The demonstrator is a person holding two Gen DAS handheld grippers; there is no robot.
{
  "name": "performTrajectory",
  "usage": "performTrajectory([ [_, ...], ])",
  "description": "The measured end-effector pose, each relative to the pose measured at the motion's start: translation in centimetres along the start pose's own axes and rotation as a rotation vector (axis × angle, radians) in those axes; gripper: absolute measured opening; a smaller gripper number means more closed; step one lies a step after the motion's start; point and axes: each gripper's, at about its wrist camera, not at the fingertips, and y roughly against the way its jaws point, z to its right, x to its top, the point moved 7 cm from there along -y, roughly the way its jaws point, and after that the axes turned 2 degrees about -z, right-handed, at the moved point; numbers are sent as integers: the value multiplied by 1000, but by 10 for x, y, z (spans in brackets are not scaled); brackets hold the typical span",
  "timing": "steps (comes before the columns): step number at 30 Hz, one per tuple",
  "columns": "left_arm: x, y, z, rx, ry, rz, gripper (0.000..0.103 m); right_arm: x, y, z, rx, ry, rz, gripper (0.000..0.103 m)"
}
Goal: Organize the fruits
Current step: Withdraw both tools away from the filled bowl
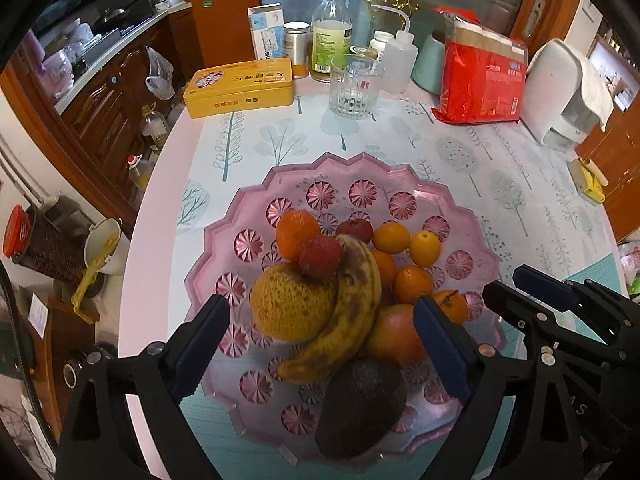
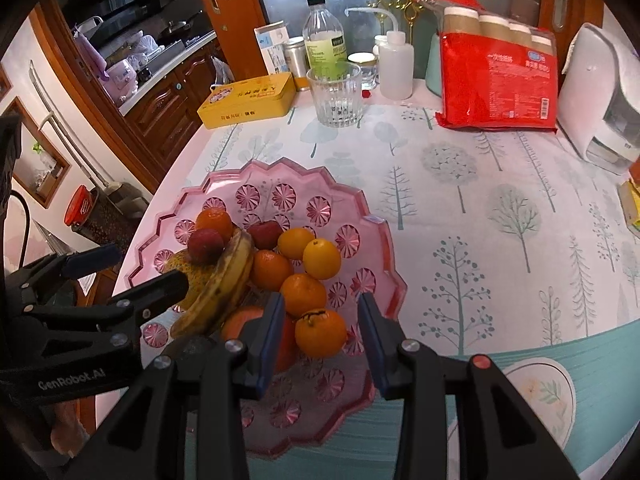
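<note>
A pink scalloped bowl (image 1: 248, 200) on the tree-print cloth holds a spotted banana (image 1: 352, 300), a speckled yellow fruit (image 1: 292, 304), a dark avocado (image 1: 360, 408), a red bumpy fruit (image 1: 320, 260), a reddish apple (image 1: 396, 332) and several mandarins. My left gripper (image 1: 320, 312) hangs open and wide above the banana, touching nothing. Beside it to the right is my right gripper (image 1: 504, 284). In the right wrist view my right gripper (image 2: 322, 320) stands narrowly open over the bowl (image 2: 360, 208). A mandarin (image 2: 320, 332) lies below, with a gap at each pad. My left gripper (image 2: 132, 270) is at the left.
Along the back of the table stand a yellow tin (image 1: 240, 88), a ribbed glass (image 1: 354, 88), bottles and jars, a red pack of paper cups (image 1: 480, 80) and a white kettle (image 1: 560, 92). The table's rounded edge drops off just left of the bowl.
</note>
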Motion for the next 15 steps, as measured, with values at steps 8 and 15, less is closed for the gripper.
performTrajectory([
  [8, -23, 20, 6, -23, 15, 1, 99, -14, 30, -2, -32, 14, 37, 47],
  [15, -47, 42, 23, -28, 7, 21, 99, -29, 53, 5, -44, 6, 64, 56],
])
